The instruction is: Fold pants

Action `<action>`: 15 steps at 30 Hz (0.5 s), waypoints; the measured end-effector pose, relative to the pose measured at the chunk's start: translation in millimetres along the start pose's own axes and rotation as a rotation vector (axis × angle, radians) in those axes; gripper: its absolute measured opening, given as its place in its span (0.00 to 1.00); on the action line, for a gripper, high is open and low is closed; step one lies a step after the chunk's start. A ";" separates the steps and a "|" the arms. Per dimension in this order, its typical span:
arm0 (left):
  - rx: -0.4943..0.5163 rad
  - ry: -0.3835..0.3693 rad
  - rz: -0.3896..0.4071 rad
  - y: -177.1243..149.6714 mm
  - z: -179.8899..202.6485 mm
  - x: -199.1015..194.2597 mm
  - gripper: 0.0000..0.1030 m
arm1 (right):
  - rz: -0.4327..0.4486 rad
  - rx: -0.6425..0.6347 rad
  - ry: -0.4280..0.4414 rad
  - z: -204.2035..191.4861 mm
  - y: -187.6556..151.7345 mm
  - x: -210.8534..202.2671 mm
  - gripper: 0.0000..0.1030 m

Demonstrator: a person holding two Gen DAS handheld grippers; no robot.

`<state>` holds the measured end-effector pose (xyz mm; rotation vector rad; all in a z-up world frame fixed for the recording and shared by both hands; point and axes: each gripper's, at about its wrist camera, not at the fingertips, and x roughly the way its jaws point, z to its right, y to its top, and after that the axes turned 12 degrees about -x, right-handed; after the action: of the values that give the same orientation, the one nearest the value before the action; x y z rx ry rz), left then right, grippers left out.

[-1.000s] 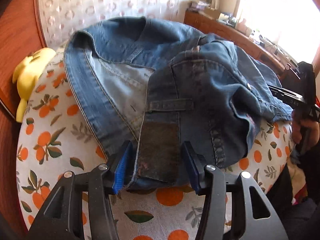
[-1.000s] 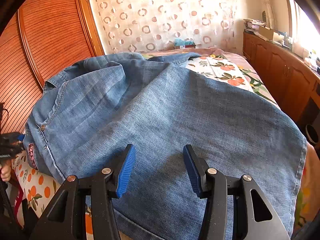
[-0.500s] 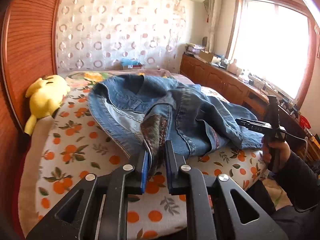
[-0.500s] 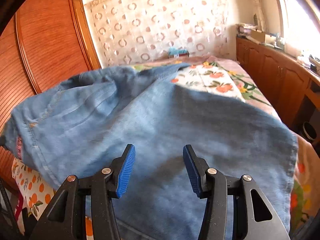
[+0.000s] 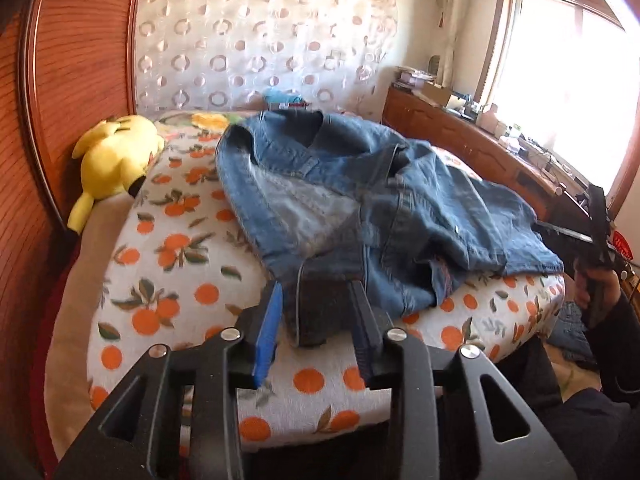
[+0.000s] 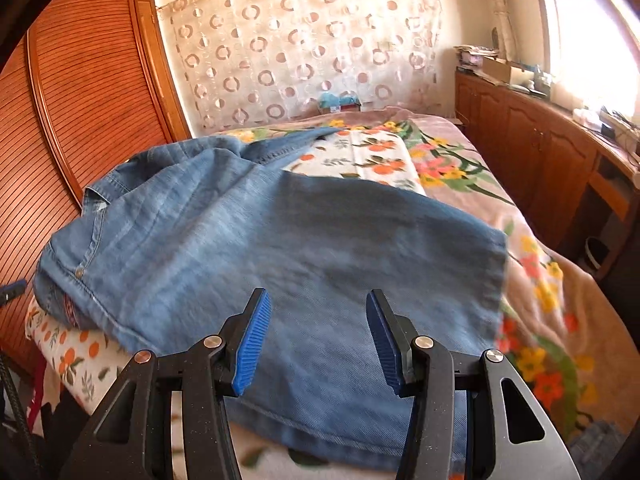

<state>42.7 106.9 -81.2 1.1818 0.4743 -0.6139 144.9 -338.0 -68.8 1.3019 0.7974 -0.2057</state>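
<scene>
Half a second ago the left gripper (image 5: 316, 320) was pinched on the waistband patch of the jeans (image 5: 360, 208); its jaws are now opening, the dark patch lying between the blue pads with a gap showing on either side. One pair of jeans lies on the bed (image 5: 172, 264), waistband toward the left gripper, legs running across to the right gripper (image 6: 318, 340), whose jaws stand apart over the denim, pressing on nothing. One yellow plush toy (image 5: 116, 156) rests against the wooden headboard (image 5: 72, 80). In the left wrist view the right gripper shows only as a dark frame in a hand (image 5: 596, 284) at the picture's edge. A small red label (image 6: 70, 308) on the jeans' side seam cannot be read, nor can the patch. Clutter on the sideboard (image 6: 532, 132) under the window is washed out by glare.
</scene>
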 end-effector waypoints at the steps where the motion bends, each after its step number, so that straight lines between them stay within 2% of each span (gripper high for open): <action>1: 0.003 -0.006 0.004 3.9 3.1 1.0 0.47 | -0.008 0.000 -0.004 -0.9 -2.2 -3.0 0.50; 2: 0.008 -0.017 0.007 6.9 5.1 2.3 0.50 | -0.016 0.000 -0.005 -1.3 -3.5 -5.1 0.50; 9: 0.071 -0.065 -0.023 18.8 32.5 31.5 0.50 | -0.078 -0.016 -0.024 -1.0 -19.7 -20.4 0.53; 15: 0.067 -0.053 -0.081 16.2 36.3 56.5 0.50 | -0.116 -0.072 -0.021 -0.3 -25.0 -35.2 0.56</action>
<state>96.5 65.7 -94.4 1.2117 0.4612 -0.7336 105.4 -355.2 -66.2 1.1846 0.8564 -0.2804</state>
